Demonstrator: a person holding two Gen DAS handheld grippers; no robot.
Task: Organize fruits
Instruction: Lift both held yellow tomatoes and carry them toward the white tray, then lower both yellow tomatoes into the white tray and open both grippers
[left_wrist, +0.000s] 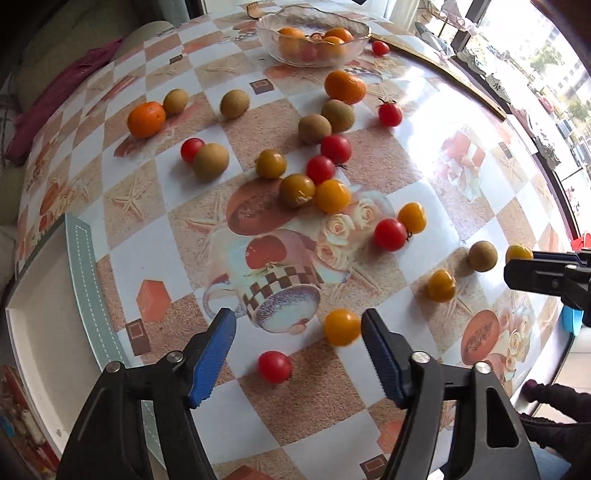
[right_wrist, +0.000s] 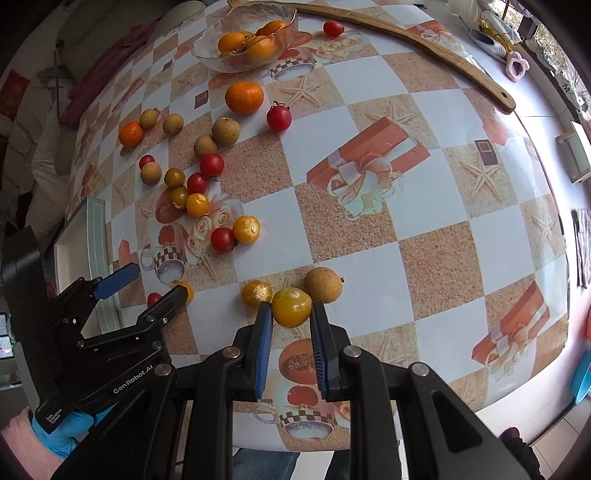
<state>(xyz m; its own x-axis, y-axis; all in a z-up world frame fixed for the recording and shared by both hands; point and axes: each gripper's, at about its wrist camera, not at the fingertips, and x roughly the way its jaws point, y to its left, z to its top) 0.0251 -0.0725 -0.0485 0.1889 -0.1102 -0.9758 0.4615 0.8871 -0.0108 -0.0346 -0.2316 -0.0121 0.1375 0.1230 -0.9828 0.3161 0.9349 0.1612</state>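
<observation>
Right tongs (right_wrist: 291, 314): we have them closing around a yellow tomato (right_wrist: 291, 307), pads at its sides; firm contact we cannot tell.
Left tongs (left_wrist: 298, 332): released, above a red tomato (left_wrist: 274, 366) on the surface (left_wrist: 424, 155).
Destination: glass bowl (left_wrist: 314, 59), far side.
Risk: we judge the round tomato could squirt out.

In your left wrist view the right gripper (left_wrist: 517, 266) is cut off by the right edge, hiding half a yellow tomato (left_wrist: 518, 253). At lower left the tray (left_wrist: 79, 254) runs out of frame. In your right wrist view the left gripper (right_wrist: 153, 286) covers a tomato (right_wrist: 186, 290) at lower left.
</observation>
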